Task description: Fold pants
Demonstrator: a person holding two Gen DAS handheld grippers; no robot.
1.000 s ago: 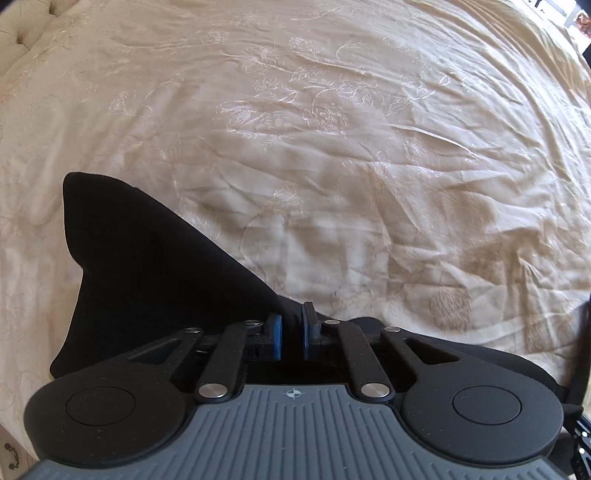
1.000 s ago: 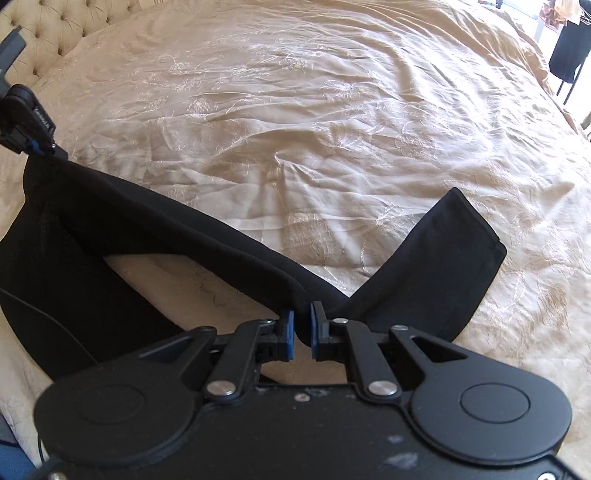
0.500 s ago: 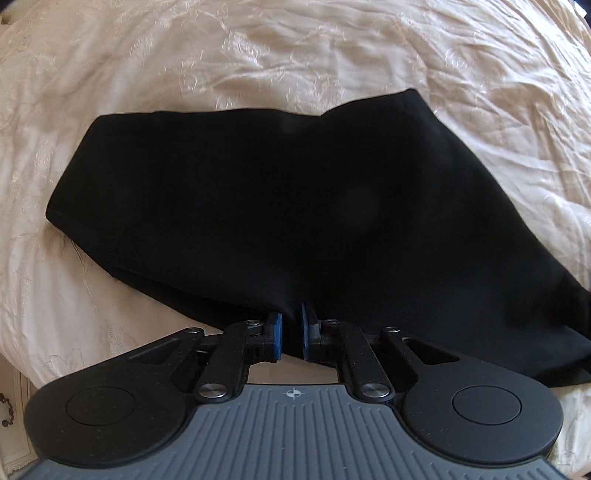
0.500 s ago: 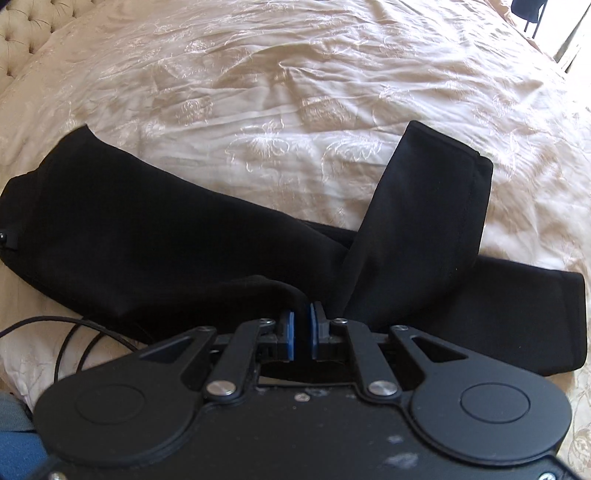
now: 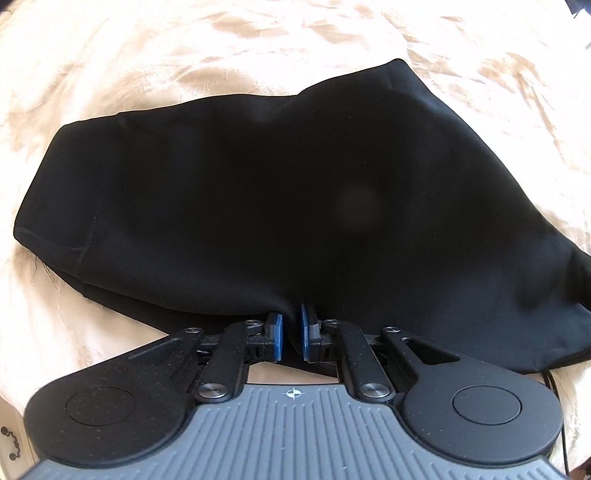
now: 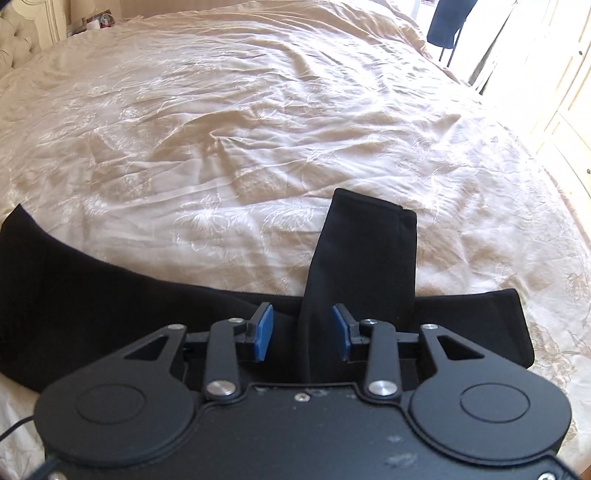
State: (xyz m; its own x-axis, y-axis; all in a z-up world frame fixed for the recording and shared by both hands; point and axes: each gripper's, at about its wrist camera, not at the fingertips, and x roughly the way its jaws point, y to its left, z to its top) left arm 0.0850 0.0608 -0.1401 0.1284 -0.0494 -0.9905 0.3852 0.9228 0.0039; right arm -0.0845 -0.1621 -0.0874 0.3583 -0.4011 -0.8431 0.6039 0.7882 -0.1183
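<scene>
The black pants (image 5: 277,192) lie on the cream bedspread (image 5: 147,59), their wide waist part filling the left wrist view. My left gripper (image 5: 290,332) is shut on the near edge of the pants, with a fold of black cloth pinched between its blue pads. In the right wrist view the pants (image 6: 110,291) stretch across the bed in a long band, and one leg end (image 6: 369,251) lies folded over it, pointing away. My right gripper (image 6: 303,330) is open, its blue pads apart on either side of that leg cloth.
The cream embroidered bedspread (image 6: 258,129) spreads far beyond the pants. A tufted headboard (image 6: 18,40) is at the far left. A dark garment (image 6: 448,22) hangs by bright doors at the far right. A thin cable (image 5: 554,384) runs by the left gripper.
Both grippers brought the lifted pants down onto the bed. The right gripper has opened and let go of the leg cloth. The left gripper stays shut on the pants.
</scene>
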